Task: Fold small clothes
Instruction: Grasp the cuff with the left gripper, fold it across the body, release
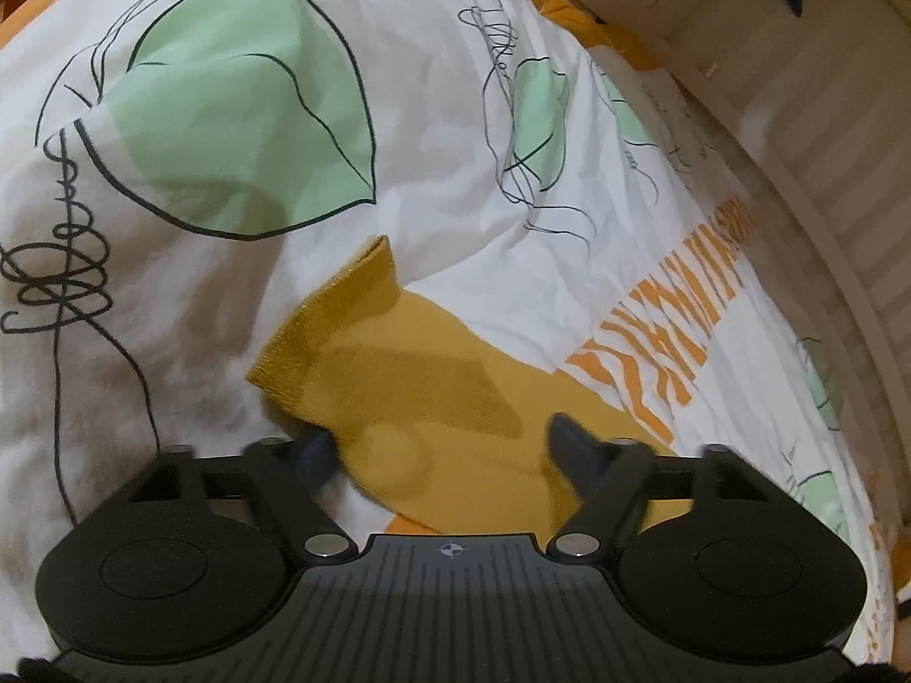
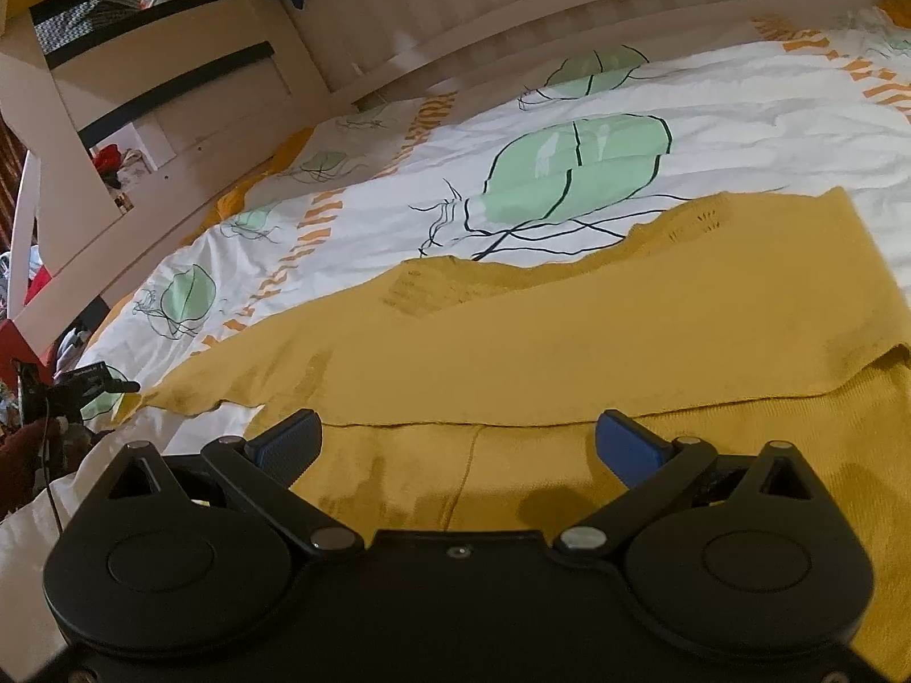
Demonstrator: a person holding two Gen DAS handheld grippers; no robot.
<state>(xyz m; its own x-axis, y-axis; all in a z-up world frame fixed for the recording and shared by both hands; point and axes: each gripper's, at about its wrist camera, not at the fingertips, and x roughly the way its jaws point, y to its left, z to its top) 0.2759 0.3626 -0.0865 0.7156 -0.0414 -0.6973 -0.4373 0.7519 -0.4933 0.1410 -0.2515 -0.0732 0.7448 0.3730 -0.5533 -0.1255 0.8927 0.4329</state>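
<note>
A mustard knit garment (image 2: 569,341) was seen spread flat on a leaf-patterned bedsheet (image 2: 712,131), one ribbed sleeve cuff (image 1: 319,319) lying out over the white fabric. The left gripper (image 1: 441,447) was held wide apart, its fingers set either side of the sleeve without pinching it. The right gripper (image 2: 455,444) was likewise spread wide, poised low over a folded edge of the garment.

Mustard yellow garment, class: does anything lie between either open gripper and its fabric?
Nothing visible does. The left gripper has its fingers spread around a ribbed-cuff end of the mustard yellow garment, and the right gripper is open directly over the folded fabric on the patterned duvet.
</note>
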